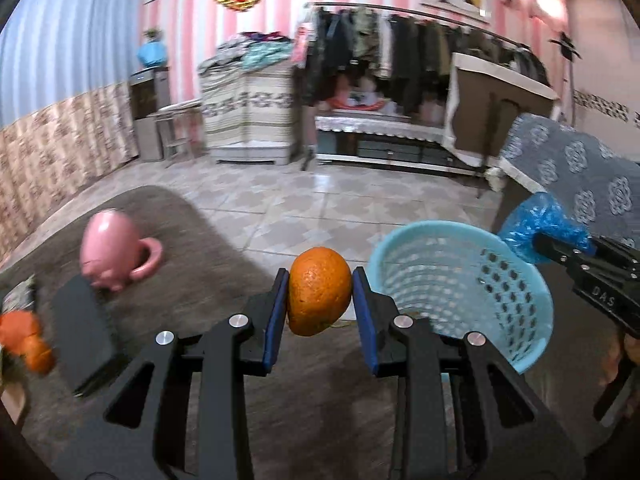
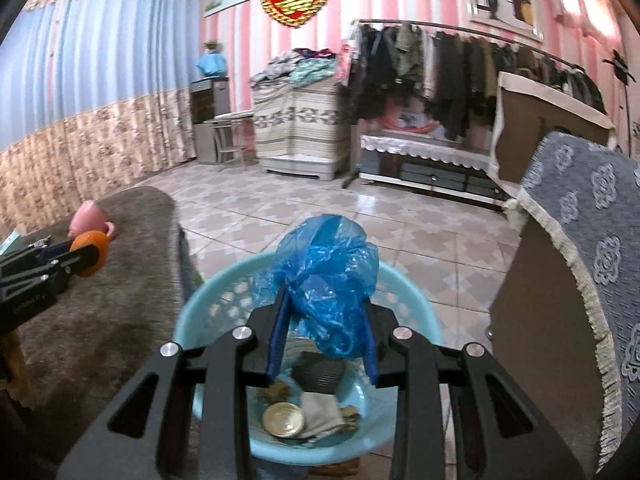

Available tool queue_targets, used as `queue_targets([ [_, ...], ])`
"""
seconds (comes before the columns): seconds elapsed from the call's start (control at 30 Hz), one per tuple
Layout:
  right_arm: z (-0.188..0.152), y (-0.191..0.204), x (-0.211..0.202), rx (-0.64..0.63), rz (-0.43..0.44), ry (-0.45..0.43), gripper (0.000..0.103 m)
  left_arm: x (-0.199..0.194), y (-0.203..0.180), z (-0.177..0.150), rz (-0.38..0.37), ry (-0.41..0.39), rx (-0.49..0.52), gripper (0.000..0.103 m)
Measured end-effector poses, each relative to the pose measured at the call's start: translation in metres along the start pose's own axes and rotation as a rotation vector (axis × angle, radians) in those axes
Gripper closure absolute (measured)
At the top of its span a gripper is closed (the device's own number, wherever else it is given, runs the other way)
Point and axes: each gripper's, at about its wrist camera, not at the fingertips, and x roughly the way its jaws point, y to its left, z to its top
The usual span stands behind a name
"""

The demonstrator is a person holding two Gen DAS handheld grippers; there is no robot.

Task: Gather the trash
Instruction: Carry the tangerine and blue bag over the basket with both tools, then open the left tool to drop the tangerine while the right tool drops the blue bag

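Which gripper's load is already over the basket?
The right gripper, clamping the blue plastic bag above the basket; the left gripper's orange hangs beside it.

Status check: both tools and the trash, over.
Left tool shut on orange peel. Right tool shut on crumpled blue plastic bag, over light-blue perforated basket. Nothing blocking.

pink mug (image 1: 114, 250), black box (image 1: 86, 330), clothes rack (image 1: 420, 48)
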Motion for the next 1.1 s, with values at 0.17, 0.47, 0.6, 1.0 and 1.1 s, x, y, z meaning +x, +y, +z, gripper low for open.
queue_targets([
  [0.17,-0.006,-0.027,0.009,0.023,-0.04,0.014,0.072,0.023,-0.037,0.004,-0.069,-0.011,0.034,0.072],
  [0.47,-0.014,-0.053,0.019,0.07,-0.082,0.027,0.072,0.063,-0.082,0.005,-0.126,0.017,0.104,0.068],
  [0.6,-0.015,-0.057,0.022,0.076,-0.083,0.027,0.072,0.07,-0.079,0.008,-0.131,0.027,0.083,0.052],
  [1.0,-0.018,-0.046,0.027,0.066,-0.077,0.033,0.072,0.047,-0.037,0.015,-0.026,-0.019,0.011,0.02],
  [1.1,-0.017,-0.036,0.031,0.055,-0.072,0.035,0.072,0.041,-0.02,0.015,0.007,-0.024,-0.017,0.016],
])
